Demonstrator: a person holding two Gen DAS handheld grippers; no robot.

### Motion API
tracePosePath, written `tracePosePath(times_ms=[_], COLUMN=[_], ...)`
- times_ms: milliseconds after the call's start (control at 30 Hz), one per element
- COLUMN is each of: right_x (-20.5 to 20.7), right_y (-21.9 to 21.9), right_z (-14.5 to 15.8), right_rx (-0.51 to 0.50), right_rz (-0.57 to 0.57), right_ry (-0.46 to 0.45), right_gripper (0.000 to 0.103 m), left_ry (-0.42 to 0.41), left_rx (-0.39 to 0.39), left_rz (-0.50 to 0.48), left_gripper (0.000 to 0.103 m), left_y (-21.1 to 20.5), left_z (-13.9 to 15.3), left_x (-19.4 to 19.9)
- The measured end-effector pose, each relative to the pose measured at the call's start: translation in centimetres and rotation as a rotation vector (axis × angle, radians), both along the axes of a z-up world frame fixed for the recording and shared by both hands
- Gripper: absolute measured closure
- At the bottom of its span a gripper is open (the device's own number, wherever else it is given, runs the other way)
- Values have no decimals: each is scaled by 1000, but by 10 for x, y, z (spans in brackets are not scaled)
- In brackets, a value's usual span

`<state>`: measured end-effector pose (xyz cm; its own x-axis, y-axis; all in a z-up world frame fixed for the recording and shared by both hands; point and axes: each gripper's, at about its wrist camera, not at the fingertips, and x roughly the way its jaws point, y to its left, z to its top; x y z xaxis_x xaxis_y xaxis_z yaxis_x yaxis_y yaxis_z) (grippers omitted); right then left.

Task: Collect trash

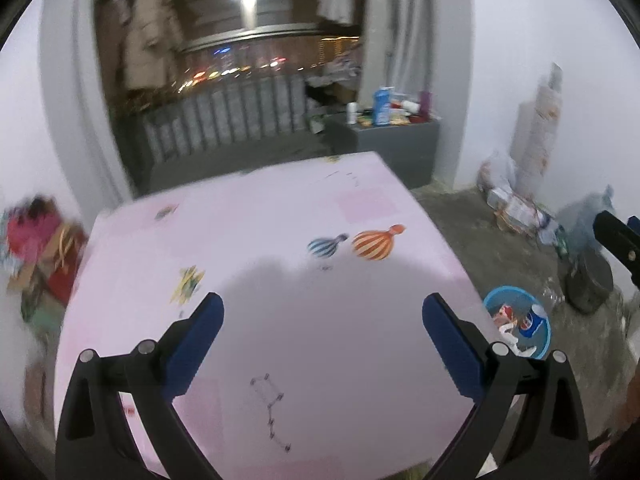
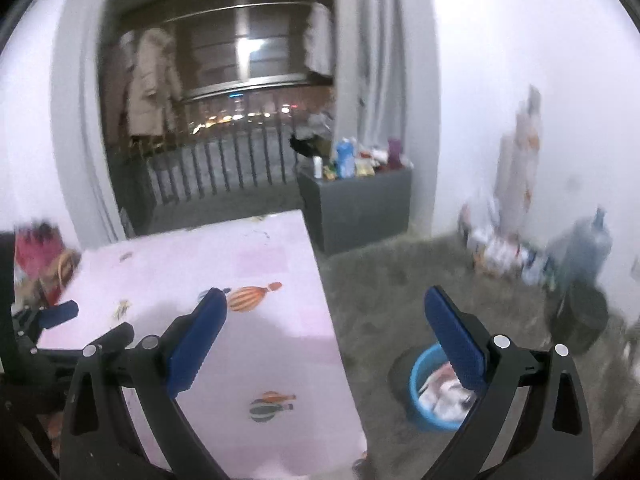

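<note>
My left gripper (image 1: 322,308) is open and empty above the pink balloon-print tablecloth (image 1: 280,208). My right gripper (image 2: 325,304) is open and empty, over the table's right edge (image 2: 320,280) and the floor. A blue bin (image 1: 542,320) stands on the floor right of the table; it holds a Pepsi can (image 1: 530,322) and crumpled wrappers. The bin also shows in the right wrist view (image 2: 416,396), partly hidden behind my right finger. The right gripper's tip shows at the right edge of the left wrist view (image 1: 618,240); the left gripper shows at the left of the right wrist view (image 2: 60,316).
A grey cabinet (image 1: 396,144) with bottles stands behind the table. Bags and bottles (image 1: 516,208) lie along the right wall. A dark round pot (image 1: 590,284) sits on the floor. Red bags and boxes (image 1: 36,248) lie at the left. A balcony railing (image 1: 224,124) is at the back.
</note>
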<state>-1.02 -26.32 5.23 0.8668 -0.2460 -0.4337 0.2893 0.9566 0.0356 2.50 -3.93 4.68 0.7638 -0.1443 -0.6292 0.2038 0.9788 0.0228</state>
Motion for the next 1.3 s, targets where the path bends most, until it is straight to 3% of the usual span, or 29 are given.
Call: tracePosePath(times_ms=[133,233,433,533,900,1300], right_x=[2,8,8,5,-8,-8], right_y=[19,29,32,28,18,15], right_z=[-5,-25,-71,-80,-86,-86], right_rx=[-41,-56,-79,-57,-57,-47], right_rz=[55,67,52,15,-84,-105], right_ry=[40,146,353,406,451,460], right_gripper=[8,8,8,8,8,8], left_ry=[39,95,174,186,217,226], left_rx=[-34,-64,28,41,101,123], left_rz=[71,109,85,80,29,21], left_gripper=[6,6,6,6,6,6], left_y=[20,28,13,11,-8,-13], left_z=[-10,-20,-42,-46,-55,-57], left_x=[-15,-21,-26,-25,-22,-20])
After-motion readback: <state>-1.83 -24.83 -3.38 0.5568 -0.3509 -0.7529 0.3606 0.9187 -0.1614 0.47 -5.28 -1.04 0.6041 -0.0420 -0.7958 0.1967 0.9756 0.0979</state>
